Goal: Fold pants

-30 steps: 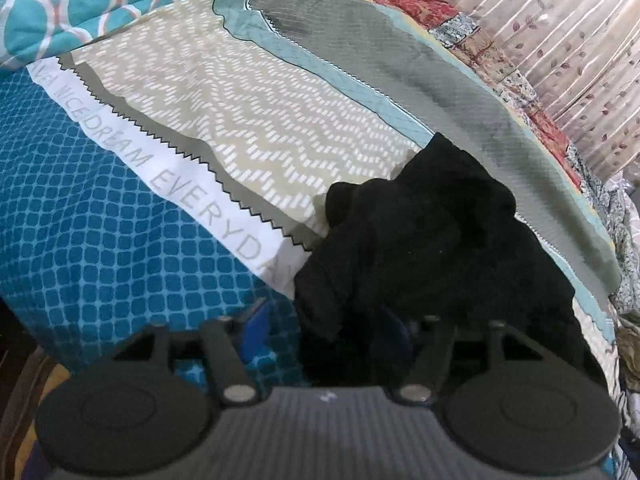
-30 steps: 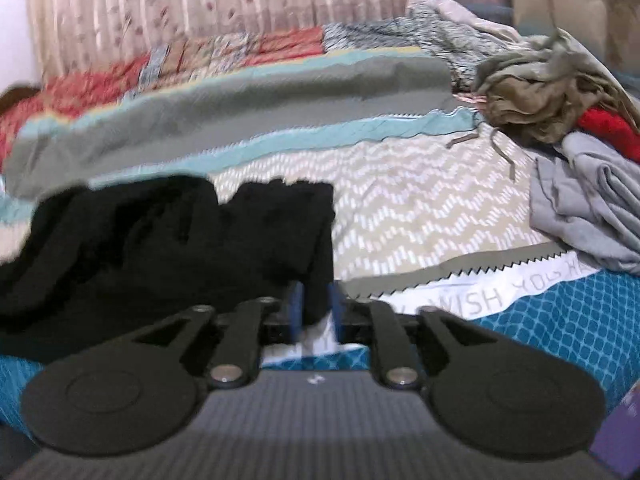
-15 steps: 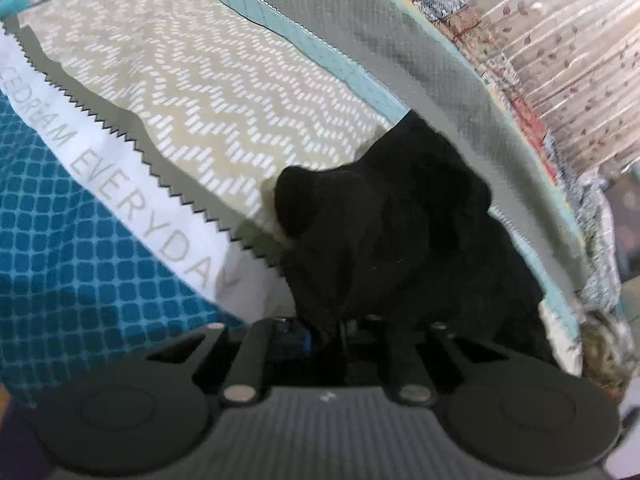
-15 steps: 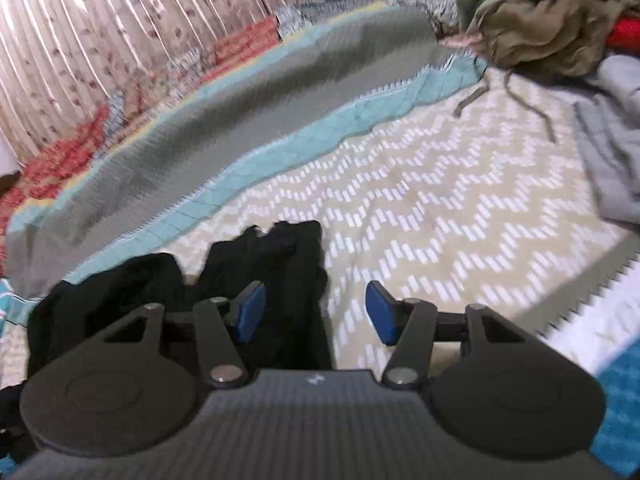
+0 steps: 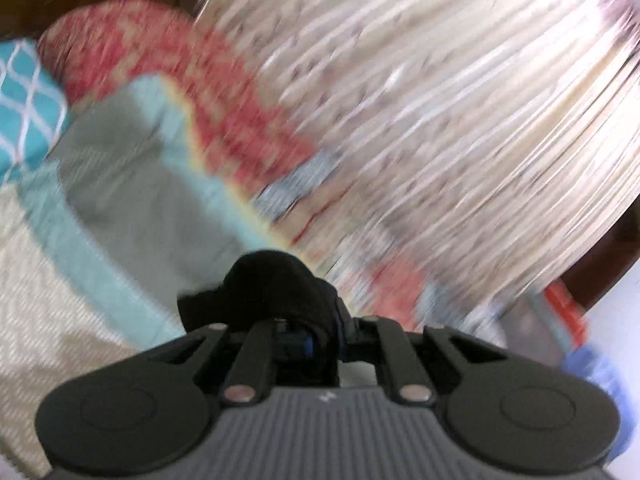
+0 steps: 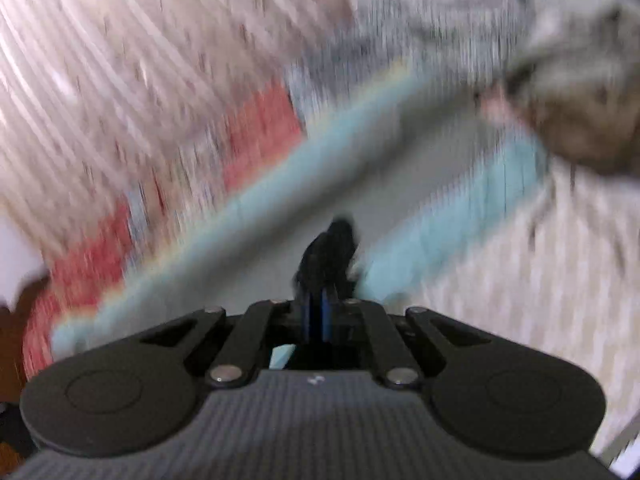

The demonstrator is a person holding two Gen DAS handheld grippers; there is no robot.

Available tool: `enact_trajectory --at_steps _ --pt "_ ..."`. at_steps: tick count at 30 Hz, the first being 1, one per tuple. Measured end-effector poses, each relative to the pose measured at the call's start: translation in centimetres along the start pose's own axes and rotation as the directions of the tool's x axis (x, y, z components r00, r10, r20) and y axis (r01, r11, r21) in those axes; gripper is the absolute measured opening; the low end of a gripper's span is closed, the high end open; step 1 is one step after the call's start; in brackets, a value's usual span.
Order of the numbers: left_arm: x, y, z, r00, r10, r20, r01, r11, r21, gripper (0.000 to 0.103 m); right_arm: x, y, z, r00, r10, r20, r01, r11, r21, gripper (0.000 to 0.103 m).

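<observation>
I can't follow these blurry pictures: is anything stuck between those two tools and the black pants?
Nothing visible. Both tools are already shut on the black pants: the left tool has a bunched fold in its fingers, and the right tool pinches a narrow bit of cloth. The blurred bedspread lies beyond.

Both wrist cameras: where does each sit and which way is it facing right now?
Left wrist: on the left claw, facing the striped curtain across the bed; claw shut on black pants.
Right wrist: on the right claw, facing the bedspread and clothes pile; claw pinches pants.
Shared: pants, curtain, bedspread; both are motion-blurred.
</observation>
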State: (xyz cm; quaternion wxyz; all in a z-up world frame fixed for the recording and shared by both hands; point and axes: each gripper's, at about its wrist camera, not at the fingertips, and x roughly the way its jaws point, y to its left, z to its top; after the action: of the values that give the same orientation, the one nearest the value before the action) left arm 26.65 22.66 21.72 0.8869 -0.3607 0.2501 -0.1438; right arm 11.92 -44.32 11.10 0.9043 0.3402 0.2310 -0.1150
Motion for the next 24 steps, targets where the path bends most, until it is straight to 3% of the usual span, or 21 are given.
enact_trajectory --at_steps 2,4,7,10,13,16,19,22,24 --pt "-2.1 -0.1 -0.1 0.999 -0.013 0.048 0.012 1.000 0.011 0.009 -2.6 -0.5 1.9 0.997 0.011 0.079 -0.012 1.000 0.015 0.008" --pt "-3.6 1.3 -1.2 0.999 0.006 0.037 -0.006 1.000 0.001 0.009 -4.3 -1.4 2.4 0.994 0.009 0.111 -0.011 1.000 0.019 0.008" --pt "-4.7 5.8 -4.5 0.996 0.077 -0.047 -0.078 0.996 -0.032 0.009 -6.3 -3.8 1.5 0.995 0.002 0.104 -0.004 1.000 0.023 0.008" --pt "-5.2 11.3 -8.7 0.980 0.118 -0.158 -0.136 0.985 -0.110 0.009 -7.9 -7.2 -1.2 0.998 -0.025 0.065 0.022 0.999 0.047 0.008" --pt "-6.1 16.4 -13.9 0.954 0.160 -0.253 -0.205 0.965 -0.164 0.009 -9.0 -10.5 -3.4 0.998 -0.064 0.014 0.062 0.994 0.089 0.008" --pt "-6.5 20.5 -18.3 0.914 0.205 -0.351 -0.281 0.942 -0.182 0.009 -9.2 -14.0 -7.1 0.987 -0.139 -0.084 0.149 0.979 0.139 0.008" --pt "-7.4 23.4 -21.4 0.889 0.239 -0.390 -0.337 0.919 -0.205 0.009 -10.2 -17.7 -10.3 0.971 -0.188 -0.145 0.217 0.951 0.219 0.008" --pt "-8.7 24.9 -21.8 0.908 0.187 -0.375 -0.305 0.908 -0.287 0.009 -11.5 -19.1 -11.3 0.969 -0.193 -0.151 0.228 0.936 0.269 0.008" --pt "-9.1 24.5 -21.3 0.918 0.174 -0.356 -0.286 0.913 -0.290 0.009 -12.3 -19.1 -11.1 0.975 -0.172 -0.140 0.206 0.936 0.284 0.008"
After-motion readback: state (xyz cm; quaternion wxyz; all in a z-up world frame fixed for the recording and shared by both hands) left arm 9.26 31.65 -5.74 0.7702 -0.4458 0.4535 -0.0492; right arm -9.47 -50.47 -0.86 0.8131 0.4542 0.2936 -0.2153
